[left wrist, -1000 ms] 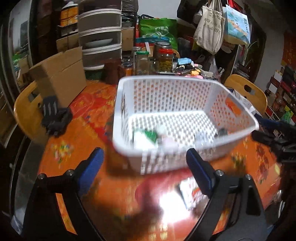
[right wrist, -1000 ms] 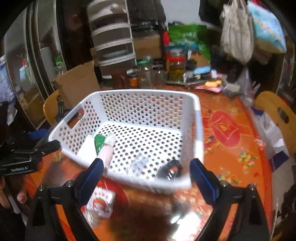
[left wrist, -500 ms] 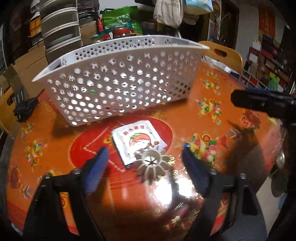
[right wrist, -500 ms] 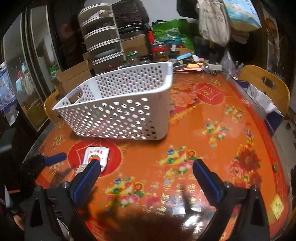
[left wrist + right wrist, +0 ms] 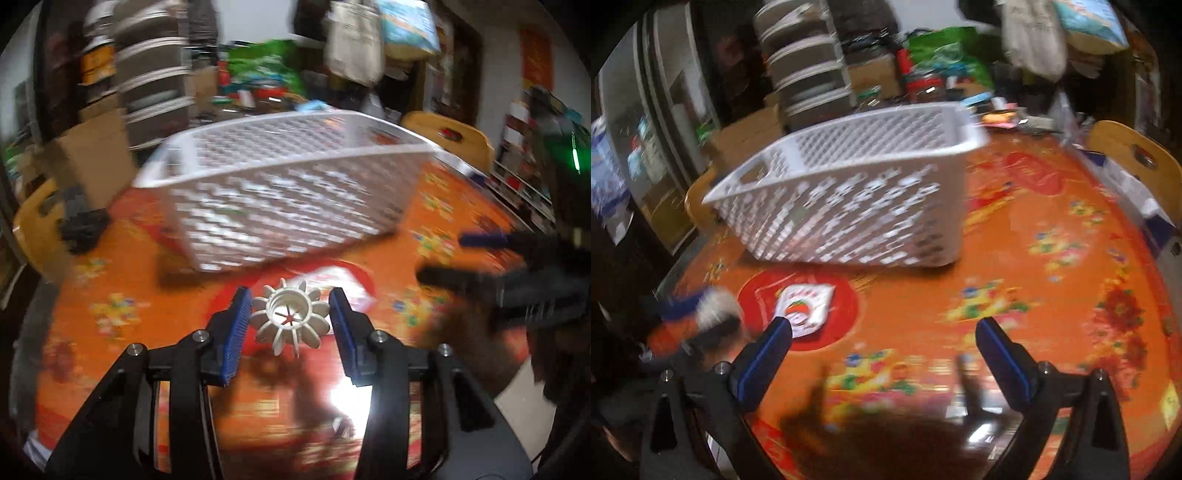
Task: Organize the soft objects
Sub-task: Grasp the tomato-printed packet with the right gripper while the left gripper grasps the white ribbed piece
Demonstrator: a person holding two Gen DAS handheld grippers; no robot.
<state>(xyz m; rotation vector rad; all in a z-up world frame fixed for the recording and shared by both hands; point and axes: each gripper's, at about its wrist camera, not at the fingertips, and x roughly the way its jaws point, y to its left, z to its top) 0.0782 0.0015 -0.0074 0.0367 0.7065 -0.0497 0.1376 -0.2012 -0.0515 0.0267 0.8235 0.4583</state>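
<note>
The left tool (image 5: 291, 314) pinches the white flower-shaped piece (image 5: 291, 320) just off the bench (image 5: 1034, 295), near the basket (image 5: 288, 184). Lift it clear over the rim before letting go. The right tool (image 5: 884, 350) hangs spread and empty beside the tomato packet (image 5: 805, 306).

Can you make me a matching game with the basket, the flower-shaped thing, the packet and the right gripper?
Things:
1. white basket
2. flower-shaped piece
3. tomato packet
4. right gripper

States:
A. open, holding nothing
B. flat on the red circle
C. between the left gripper's blue pads
D. full of holes, standing on the table

Pairs: 1-D, 2-C, 3-B, 4-A
</note>
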